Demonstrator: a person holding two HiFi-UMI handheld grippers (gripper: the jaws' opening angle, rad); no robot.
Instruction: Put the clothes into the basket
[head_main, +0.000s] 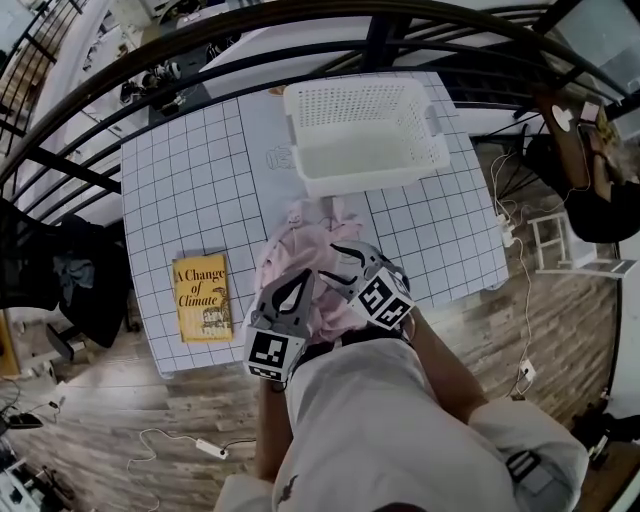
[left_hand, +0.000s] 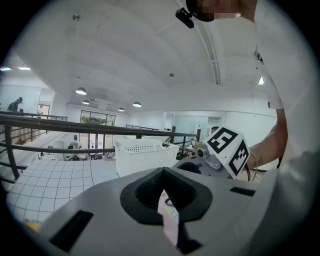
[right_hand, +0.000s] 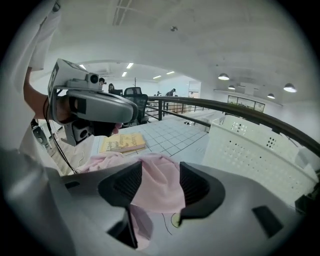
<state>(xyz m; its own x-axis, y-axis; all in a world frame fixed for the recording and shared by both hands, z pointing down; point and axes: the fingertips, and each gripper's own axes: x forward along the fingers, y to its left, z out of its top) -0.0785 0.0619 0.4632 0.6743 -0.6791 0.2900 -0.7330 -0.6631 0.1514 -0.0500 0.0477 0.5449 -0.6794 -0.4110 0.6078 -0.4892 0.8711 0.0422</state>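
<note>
Pink cloth sat closest to me: the pink garment (head_main: 282, 252) was bunched on the near part of the tabletop (head_main: 190, 170), under both of my tools. My left hand-held gripper (left_hand: 165, 200) had its jaws closed tight on a thin fold of that garment. A narrow strip of the fabric stood pinched between the dark pads and trailed down toward the camera. My right hand-held gripper (right_hand: 156, 192) stood just beside it, pointing down into the same heap. Its jaws were partly apart, with a loose hump of the pink fabric lying in the gap between the pads but not squeezed by them. From above, the two marker cubes showed side by side over the near edge of the tabletop, and the cloth spread out beyond the jaw tips.

To the left of the garment, and apart from it, a yellow book (head_main: 203, 297) lay flat near the same edge. The white grid-lined surface ran on from there.

Further out, toward the far side of the tabletop, stood the white perforated basket (head_main: 370, 172). The garment lay wholly outside it, on my side of its near wall.

Behind the basket, a dark metal railing (head_main: 300, 18) curved along the far edge.
</note>
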